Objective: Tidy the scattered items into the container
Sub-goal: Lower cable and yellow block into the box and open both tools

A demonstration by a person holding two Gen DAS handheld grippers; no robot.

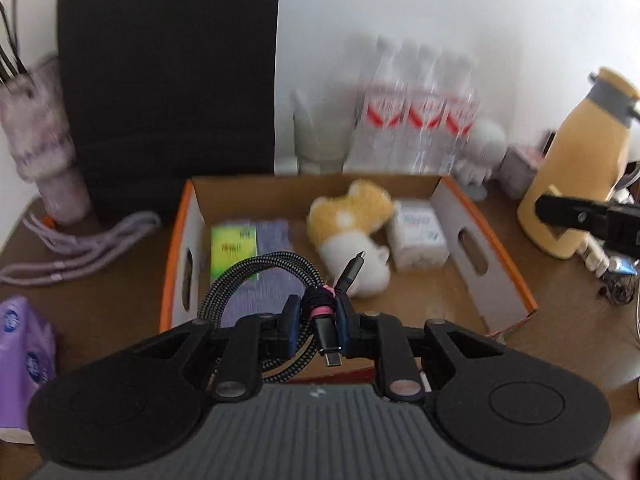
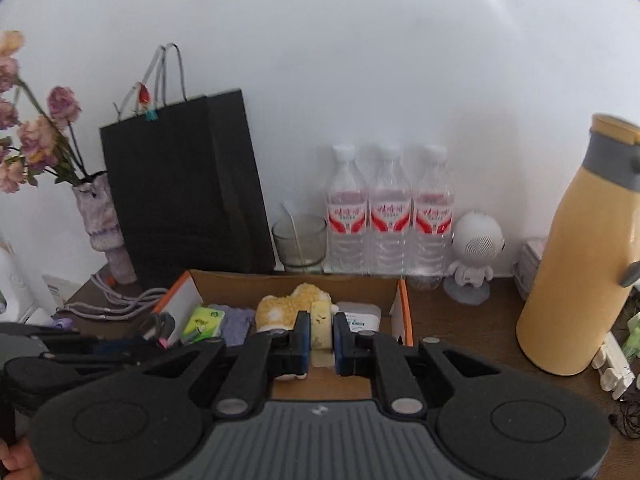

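Observation:
My left gripper point(image 1: 316, 320) is shut on a coiled braided USB cable point(image 1: 256, 280) bound with a pink tie, held over the near edge of the cardboard box point(image 1: 456, 208). In the box lie a plush toy point(image 1: 352, 224), a tissue pack point(image 1: 420, 236), a green packet point(image 1: 234, 246) and a purple cloth point(image 1: 272, 236). My right gripper point(image 2: 320, 336) is shut on a pale yellow block point(image 2: 321, 326) just before the box point(image 2: 404, 300). The right gripper also shows at the right edge of the left wrist view point(image 1: 576, 216).
A black paper bag point(image 1: 168, 80), a vase point(image 1: 40, 144), a glass point(image 2: 300, 240), three water bottles point(image 2: 388, 216), a white figurine point(image 2: 476, 252) and a yellow flask point(image 2: 580, 264) stand behind and beside the box. A purple cord point(image 1: 80, 244) and purple tissue pack point(image 1: 20, 344) lie left.

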